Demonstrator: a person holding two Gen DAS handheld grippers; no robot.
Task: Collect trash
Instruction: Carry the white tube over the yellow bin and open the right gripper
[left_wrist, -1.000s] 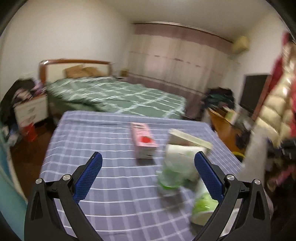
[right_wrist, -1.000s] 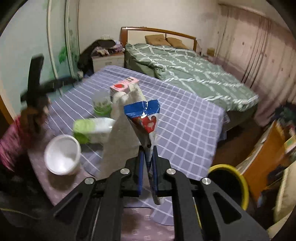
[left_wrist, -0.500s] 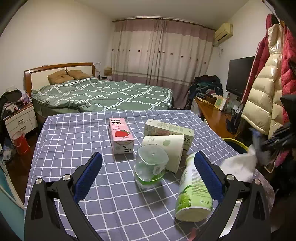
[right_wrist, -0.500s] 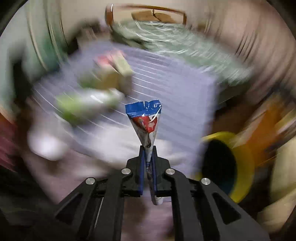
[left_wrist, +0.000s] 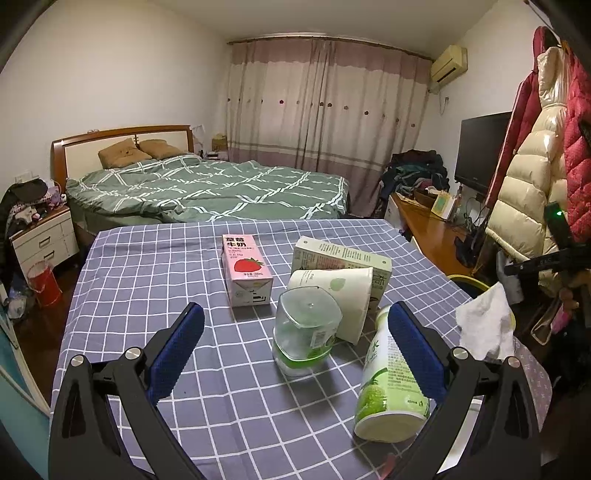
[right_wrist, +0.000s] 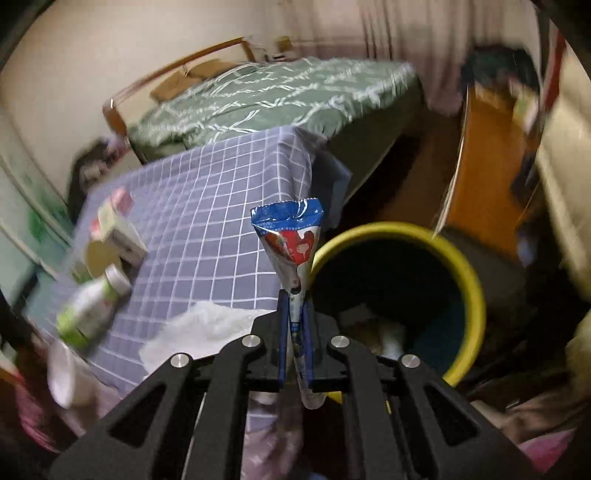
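Observation:
My right gripper (right_wrist: 295, 314) is shut on a blue, red and white cone-shaped wrapper (right_wrist: 290, 240), held up beside the rim of a yellow bin (right_wrist: 469, 280) that has trash inside. My left gripper (left_wrist: 295, 347) stands open above the checked tablecloth (left_wrist: 147, 280). Between and ahead of its fingers are a clear plastic cup (left_wrist: 306, 328) upside down, a white paper cup (left_wrist: 336, 291) on its side, a green bottle (left_wrist: 388, 391) lying down, a pink strawberry milk carton (left_wrist: 245, 269) and a pale green box (left_wrist: 340, 254). A crumpled white tissue (left_wrist: 484, 325) lies at the table's right edge.
A bed with a green quilt (left_wrist: 221, 188) stands behind the table. A wooden desk (left_wrist: 424, 225) with a TV (left_wrist: 480, 151) runs along the right wall, with coats (left_wrist: 546, 155) hanging near it. A nightstand (left_wrist: 40, 236) and a red bucket (left_wrist: 44, 282) are at the left.
My right gripper has swung with the wrapper from over the table to beside the yellow bin. The left wrist view has steadied and shifted slightly, bringing the table items nearer the middle.

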